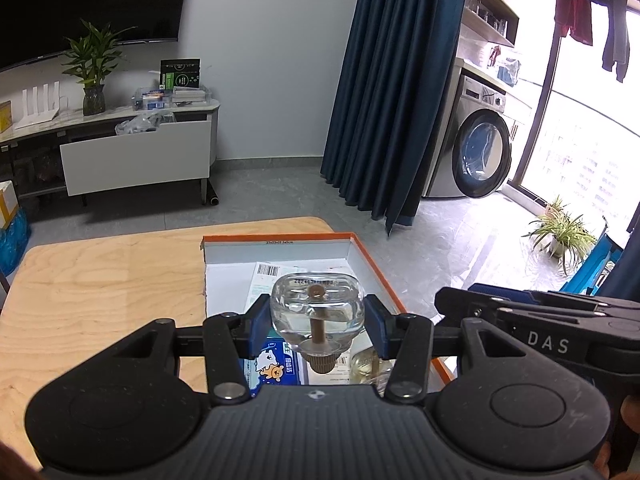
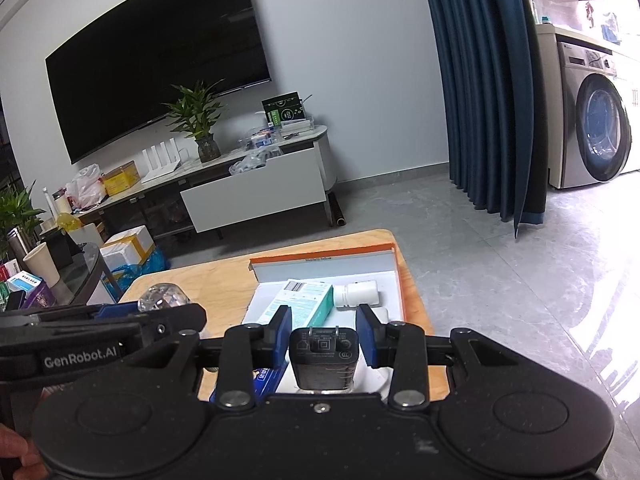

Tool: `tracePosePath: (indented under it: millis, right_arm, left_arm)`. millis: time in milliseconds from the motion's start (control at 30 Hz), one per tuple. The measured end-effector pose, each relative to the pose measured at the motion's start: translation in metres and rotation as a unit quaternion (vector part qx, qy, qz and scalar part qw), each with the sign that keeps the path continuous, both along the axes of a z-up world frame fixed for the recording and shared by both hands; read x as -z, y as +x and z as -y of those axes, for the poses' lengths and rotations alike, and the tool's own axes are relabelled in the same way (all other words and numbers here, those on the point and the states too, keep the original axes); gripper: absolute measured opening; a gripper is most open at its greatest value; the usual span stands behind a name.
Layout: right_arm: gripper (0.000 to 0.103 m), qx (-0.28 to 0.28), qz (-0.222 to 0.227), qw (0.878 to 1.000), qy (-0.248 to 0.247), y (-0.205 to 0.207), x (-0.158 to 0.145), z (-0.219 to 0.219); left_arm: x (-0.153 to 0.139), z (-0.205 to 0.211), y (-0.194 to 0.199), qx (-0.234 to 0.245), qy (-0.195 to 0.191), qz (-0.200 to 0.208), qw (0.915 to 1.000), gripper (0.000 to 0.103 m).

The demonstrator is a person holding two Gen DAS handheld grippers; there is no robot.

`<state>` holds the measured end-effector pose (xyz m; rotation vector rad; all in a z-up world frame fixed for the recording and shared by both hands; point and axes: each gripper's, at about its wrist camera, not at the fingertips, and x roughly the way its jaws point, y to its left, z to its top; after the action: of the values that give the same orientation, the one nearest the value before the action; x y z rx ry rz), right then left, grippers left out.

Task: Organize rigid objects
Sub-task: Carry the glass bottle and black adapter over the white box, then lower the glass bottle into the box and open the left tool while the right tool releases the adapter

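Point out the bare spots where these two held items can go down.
Free: the wooden table left of the orange-rimmed box, and the box's far strip by its back wall. Crowded: the box's middle, holding the teal carton and white pill bottle.

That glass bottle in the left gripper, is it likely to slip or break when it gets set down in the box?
The glass bottle looks smooth and rounded where the left gripper pinches it, so it may slip. Clear thick glass probably feels heavy and could chip. Laid on its side in the box, it might roll.
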<state>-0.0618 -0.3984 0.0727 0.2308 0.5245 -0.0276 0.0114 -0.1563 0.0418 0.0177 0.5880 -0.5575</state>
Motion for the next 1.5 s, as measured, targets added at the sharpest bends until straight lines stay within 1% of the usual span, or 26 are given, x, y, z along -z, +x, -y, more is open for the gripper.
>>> tracePosePath:
  millis: [867,1167,1500]
  right_arm:
    - [0.043,-0.015,-0.005,1.000,-0.010,0.019,-0.001,-0.006]
    - [0.043,-0.018,-0.014,1.000,-0.011,0.028,0.003,-0.007]
    - [0.043,-0.021,-0.029,0.999,-0.006,0.048,0.011,-0.003]
  left_arm:
    - [0.003,0.004,0.003,0.001,0.003,-0.007,1.0000,0.050]
    - [0.008,0.004,0.004,0.002,0.005,-0.011,0.9999,0.050]
    - [0.014,0.004,0.011,0.002,0.008,-0.021,0.9997,0.050]
